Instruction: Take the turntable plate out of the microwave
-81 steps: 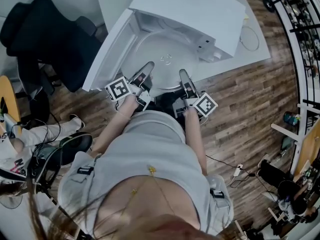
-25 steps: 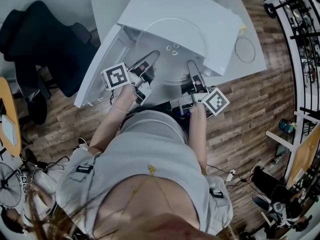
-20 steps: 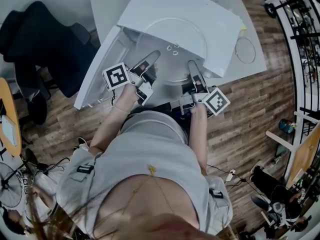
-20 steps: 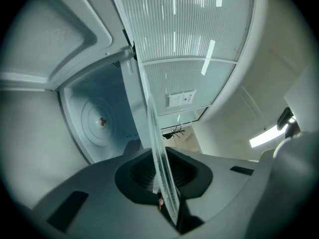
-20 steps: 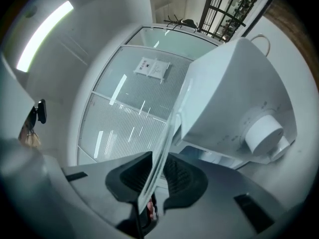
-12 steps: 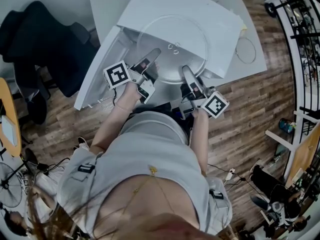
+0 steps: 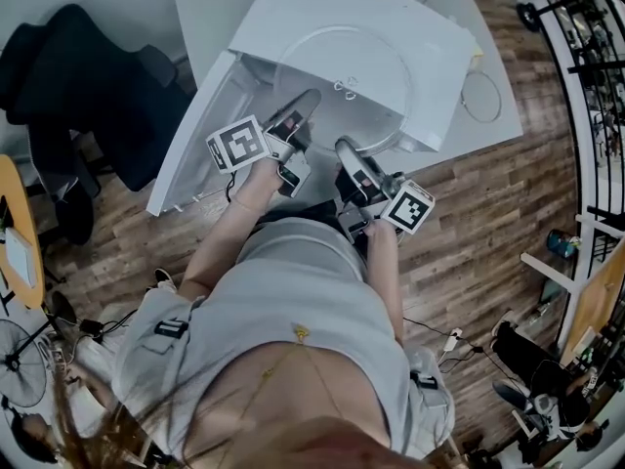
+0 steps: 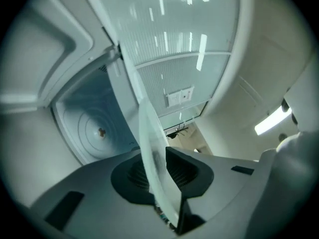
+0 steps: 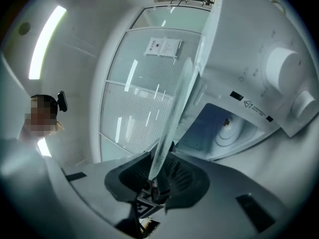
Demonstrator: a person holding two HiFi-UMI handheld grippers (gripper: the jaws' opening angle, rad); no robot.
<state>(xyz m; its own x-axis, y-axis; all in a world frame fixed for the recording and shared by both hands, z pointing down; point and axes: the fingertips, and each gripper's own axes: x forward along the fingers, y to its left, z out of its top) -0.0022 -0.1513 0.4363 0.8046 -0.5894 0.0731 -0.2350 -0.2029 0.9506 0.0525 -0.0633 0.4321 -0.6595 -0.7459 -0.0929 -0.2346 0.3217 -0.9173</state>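
1. the glass plate (image 7: 337, 71) is out of the microwave (image 7: 391, 13). it hangs in the air in front of the open cavity, carried by its near rim. in the head view its far part overlaps the top of the case.
2. the left gripper (image 7: 307, 100) reaches in from the near left. its jaws stand narrow, with the plate's rim clamped between the pads. they have just eased open a little, yet the left gripper view shows the rim touching the pads.
3. the right gripper (image 7: 344, 149) sits on the near rim, just beside the left one. its jaws have just been closing and now stand narrow, with the rim between them and the pads close against the glass.
4. both grippers point level, towards the microwave.
5. the door (image 7: 190, 130) stands swung open at the left, well clear of the plate.
6. both gripper views show the cavity floor past the glass. the small hub (image 8: 101, 131) at its middle is bare.
7. the microwave rests on a white table (image 7: 493, 125).
8. a black chair (image 7: 78, 66) stands at the left on the wood floor (image 7: 469, 233).
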